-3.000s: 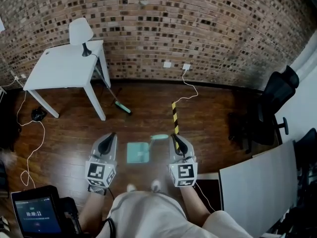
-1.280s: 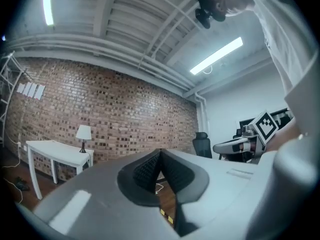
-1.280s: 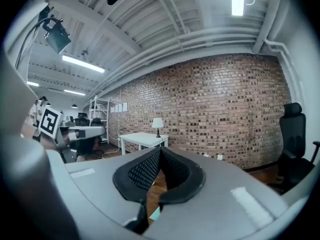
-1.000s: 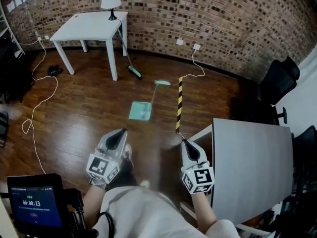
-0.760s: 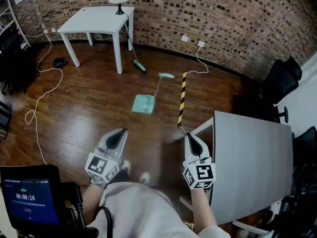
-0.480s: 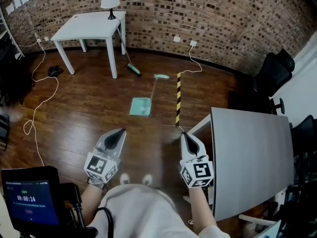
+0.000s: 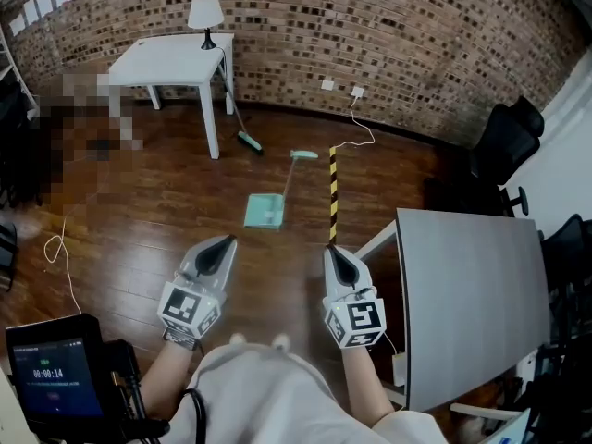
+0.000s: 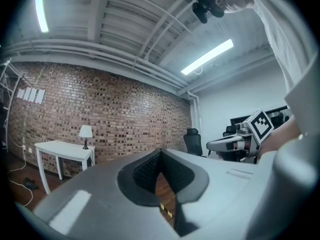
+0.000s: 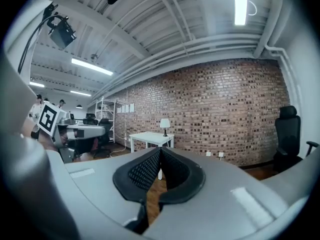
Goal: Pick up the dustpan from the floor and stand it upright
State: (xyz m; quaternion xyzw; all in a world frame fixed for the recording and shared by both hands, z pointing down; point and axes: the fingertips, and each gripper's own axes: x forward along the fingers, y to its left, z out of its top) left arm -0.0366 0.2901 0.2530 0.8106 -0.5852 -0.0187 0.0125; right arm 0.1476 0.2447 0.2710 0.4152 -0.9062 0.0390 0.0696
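Note:
A teal dustpan (image 7: 264, 210) lies flat on the wooden floor, its long handle (image 7: 289, 176) pointing toward the brick wall. It is well ahead of both grippers. In the head view my left gripper (image 7: 227, 240) and right gripper (image 7: 328, 249) hover side by side above the floor, pointing forward. Both are shut with nothing between their jaws. The left gripper view shows the left gripper (image 8: 160, 152) with its pads together, and the right gripper view shows the same for the right gripper (image 9: 160, 151). The dustpan appears in neither gripper view.
A broom (image 7: 246, 141) leans on a white table (image 7: 176, 61) with a lamp (image 7: 204, 12). A yellow-and-black striped strip (image 7: 332, 192) lies right of the dustpan. A grey table (image 7: 467, 294) stands at my right, a black office chair (image 7: 504, 151) behind it. Cables trail across the floor.
Three seconds ago the dustpan lay right between the grippers; now it is farther ahead. Over the last second both grippers drifted slightly up in the view and stayed shut.

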